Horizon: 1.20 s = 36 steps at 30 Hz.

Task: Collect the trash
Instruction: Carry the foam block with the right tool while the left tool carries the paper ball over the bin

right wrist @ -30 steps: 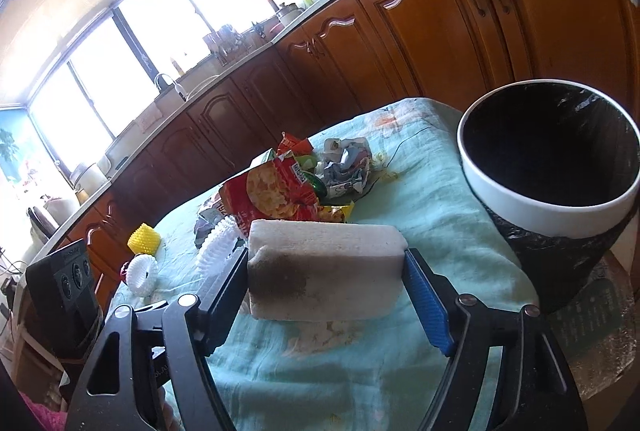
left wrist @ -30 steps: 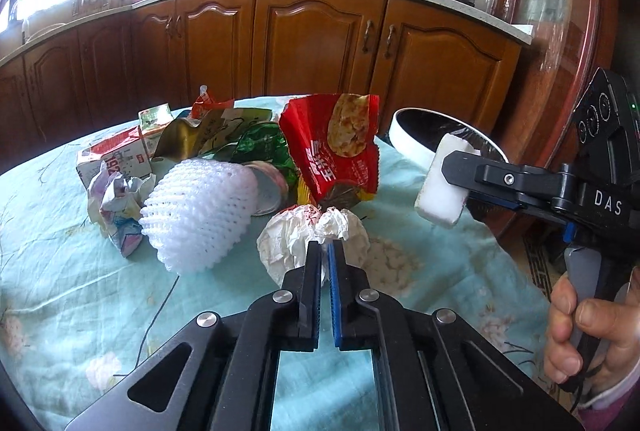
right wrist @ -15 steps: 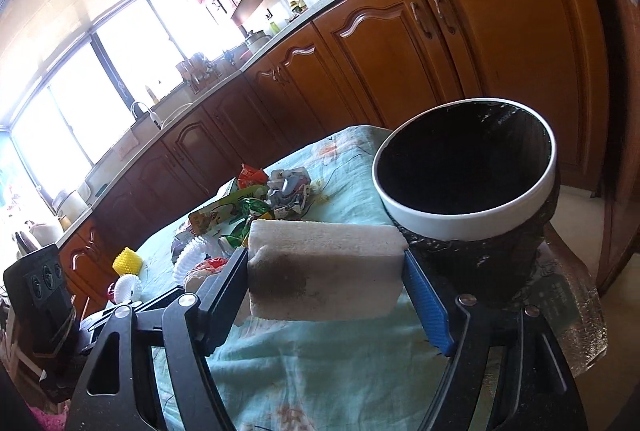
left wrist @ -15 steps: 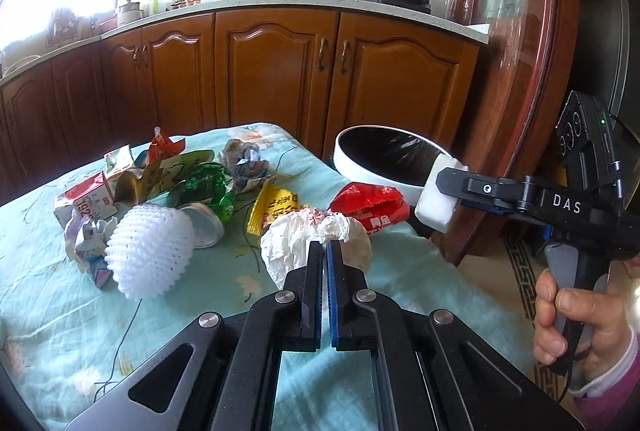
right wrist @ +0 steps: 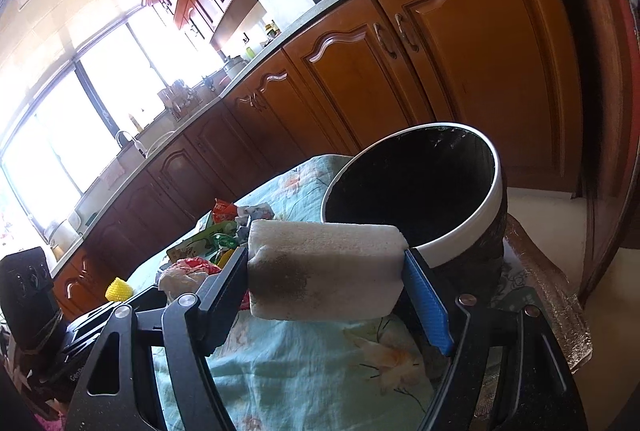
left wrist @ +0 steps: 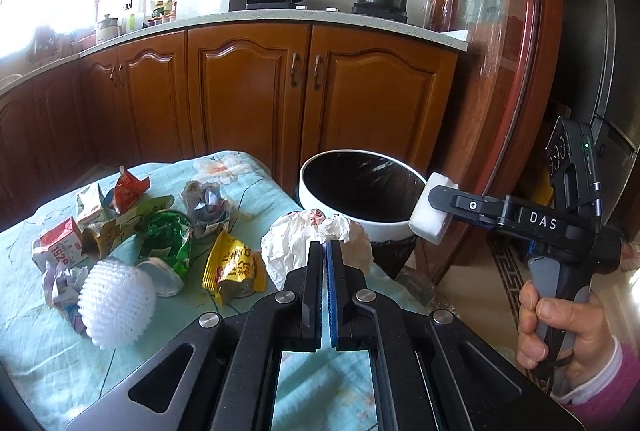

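While our right gripper [right wrist: 326,273] clamps the foam block [right wrist: 325,269] just short of the bin [right wrist: 460,245] rim, long axis crosswise between the jaws, we judge the carry nearly done: next, over the opening and release. Our left gripper [left wrist: 325,251] pinches crumpled paper [left wrist: 298,241] (also near the bin).

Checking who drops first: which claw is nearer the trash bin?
Right. The right claw, gripping the foam block, is at the trash bin's rim. The left claw, pinching crumpled white paper, is short of it, over the table.
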### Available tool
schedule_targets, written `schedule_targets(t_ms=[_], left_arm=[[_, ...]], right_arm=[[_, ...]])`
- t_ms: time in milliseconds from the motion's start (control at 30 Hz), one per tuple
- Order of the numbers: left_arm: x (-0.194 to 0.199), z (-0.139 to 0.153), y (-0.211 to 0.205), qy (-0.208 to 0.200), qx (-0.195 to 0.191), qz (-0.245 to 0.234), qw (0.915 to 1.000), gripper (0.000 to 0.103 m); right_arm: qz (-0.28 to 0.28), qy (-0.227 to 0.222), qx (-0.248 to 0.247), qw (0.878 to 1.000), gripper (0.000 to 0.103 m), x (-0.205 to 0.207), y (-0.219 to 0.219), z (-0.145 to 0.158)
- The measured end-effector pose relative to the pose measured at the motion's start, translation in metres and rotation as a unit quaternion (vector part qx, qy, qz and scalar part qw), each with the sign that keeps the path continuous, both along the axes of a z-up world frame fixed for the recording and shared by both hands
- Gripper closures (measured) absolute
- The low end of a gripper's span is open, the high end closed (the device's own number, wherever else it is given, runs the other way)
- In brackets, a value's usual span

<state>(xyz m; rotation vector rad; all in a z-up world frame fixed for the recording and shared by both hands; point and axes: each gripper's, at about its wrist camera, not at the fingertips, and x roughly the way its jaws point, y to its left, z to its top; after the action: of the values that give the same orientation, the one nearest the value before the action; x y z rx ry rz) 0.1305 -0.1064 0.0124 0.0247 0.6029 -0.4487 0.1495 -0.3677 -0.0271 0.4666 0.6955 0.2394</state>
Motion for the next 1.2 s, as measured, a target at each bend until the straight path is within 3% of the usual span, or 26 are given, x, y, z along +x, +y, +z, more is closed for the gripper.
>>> schedule_targets(t_ms=[433, 767, 1200], left_arm=[[0.047, 0.013, -0.022, -0.026, -0.003, -0.006, 0.9996, 0.102], [0.112, -0.003, -0.067, 0.004, 0.007, -0.024, 0.9997, 0.102], [0.198, -0.033, -0.11, 0.082, 0.016, -0.035, 0.9959, 0.102]], right_arm=[[-0.017, -0.004, 0.005, 1.0, 0.026, 0.021, -0.021, -0.007], [-0.02, 0.008, -0.041, 0.999, 0.026, 0.057, -0.035, -0.009], [0.0, 0.054, -0.101, 0.993, 0.021, 0.104, -0.052, -0.026]])
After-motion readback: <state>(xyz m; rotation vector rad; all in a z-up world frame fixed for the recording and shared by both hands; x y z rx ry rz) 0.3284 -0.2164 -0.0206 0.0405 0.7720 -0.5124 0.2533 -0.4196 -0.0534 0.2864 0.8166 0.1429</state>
